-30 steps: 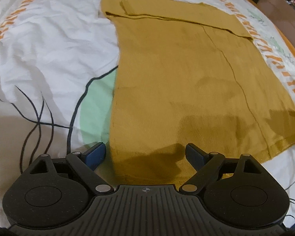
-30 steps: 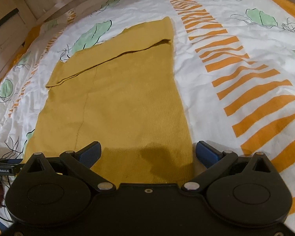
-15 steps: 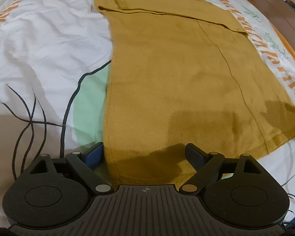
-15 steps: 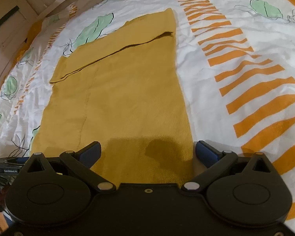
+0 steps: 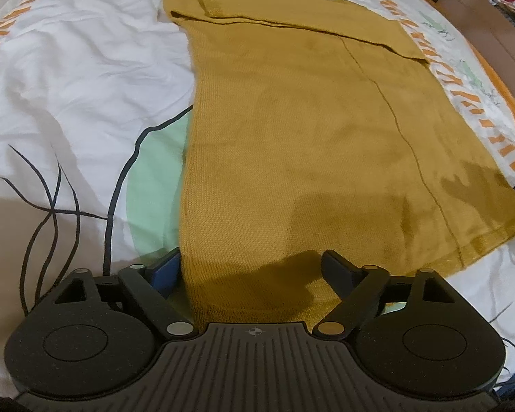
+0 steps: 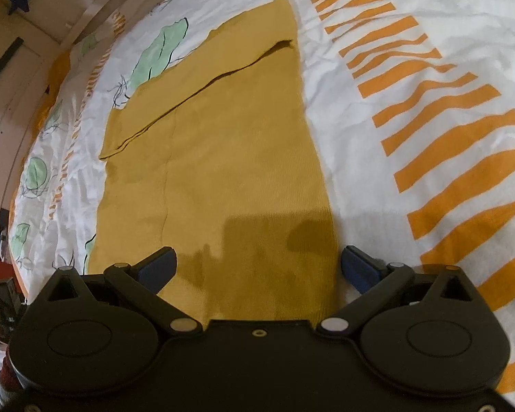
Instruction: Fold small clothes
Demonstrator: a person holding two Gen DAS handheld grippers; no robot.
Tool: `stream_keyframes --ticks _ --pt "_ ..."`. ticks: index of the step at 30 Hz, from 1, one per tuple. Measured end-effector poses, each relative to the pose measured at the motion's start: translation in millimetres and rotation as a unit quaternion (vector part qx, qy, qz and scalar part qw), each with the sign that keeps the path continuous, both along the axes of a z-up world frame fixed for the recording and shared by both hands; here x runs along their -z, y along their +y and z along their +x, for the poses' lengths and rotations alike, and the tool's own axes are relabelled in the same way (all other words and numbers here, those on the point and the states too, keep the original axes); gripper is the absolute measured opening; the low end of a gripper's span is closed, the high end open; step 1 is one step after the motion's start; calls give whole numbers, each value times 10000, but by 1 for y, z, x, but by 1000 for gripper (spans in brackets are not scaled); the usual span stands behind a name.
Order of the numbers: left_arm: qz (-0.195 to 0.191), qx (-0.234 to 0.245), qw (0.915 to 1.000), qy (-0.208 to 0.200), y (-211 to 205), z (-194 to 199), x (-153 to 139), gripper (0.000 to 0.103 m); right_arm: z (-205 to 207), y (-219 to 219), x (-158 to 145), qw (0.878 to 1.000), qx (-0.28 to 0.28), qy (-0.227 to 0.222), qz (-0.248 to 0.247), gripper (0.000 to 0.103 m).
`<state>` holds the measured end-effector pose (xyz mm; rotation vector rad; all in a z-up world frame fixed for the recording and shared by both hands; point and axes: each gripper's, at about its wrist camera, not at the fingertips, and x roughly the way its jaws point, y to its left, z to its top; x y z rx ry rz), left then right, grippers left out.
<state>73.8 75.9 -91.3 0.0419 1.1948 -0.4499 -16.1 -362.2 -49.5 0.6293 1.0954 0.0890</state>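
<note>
Mustard garment (image 5: 309, 130) corner between left claw (image 5: 250, 271) – closing

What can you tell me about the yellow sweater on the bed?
The yellow sweater is mustard-coloured and looks like soft knit. It lies flat on the leaf-and-stripe bedsheet, its sides already folded in, with a sleeve laid across the far end. A seam line runs down its length. Each hand-held gripper has its near hem between open fingers, and the left hand-held gripper is closing.

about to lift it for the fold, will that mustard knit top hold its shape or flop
Likely floppy: the mustard knit top lies flat on the bedsheet with its sleeve folded limp across. Ribbed knit probably grips rather than slips.
</note>
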Motion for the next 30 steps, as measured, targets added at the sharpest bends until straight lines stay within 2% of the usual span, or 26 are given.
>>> stream_keyframes --ticks 6,12,16,20,21,24,26,28,30 --pt "-94 -17 9999 53 3 0 -1 67 -2 -5 0 9996 -39 45 274 102" --pt "-215 -42 9995 222 3 6 3 67 0 -5 4 9985 26 53 545 102" --pt "-187 -55 9995 259 0 11 6 67 8 1 16 9984 -18 57 566 102" --pt "-207 -62 9995 232 0 10 5 67 10 5 18 9984 -61 46 564 102" --pt "-210 -56 9995 210 2 8 4 64 9 5 16 9984 -120 38 554 101" --pt "-209 -112 9997 98 8 0 -1 50 2 0 11 9980 -180 68 596 89" --pt "-319 -192 9993 80 13 -2 -3 44 -3 -4 10 9977 -171 64 660 81" --pt "-427 -354 9984 71 19 -3 -4 37 -8 -8 10 9978 -135 51 641 68" --pt "-530 -514 9972 95 23 -2 -4 27 -13 -9 9 9983 -169 21 554 59"
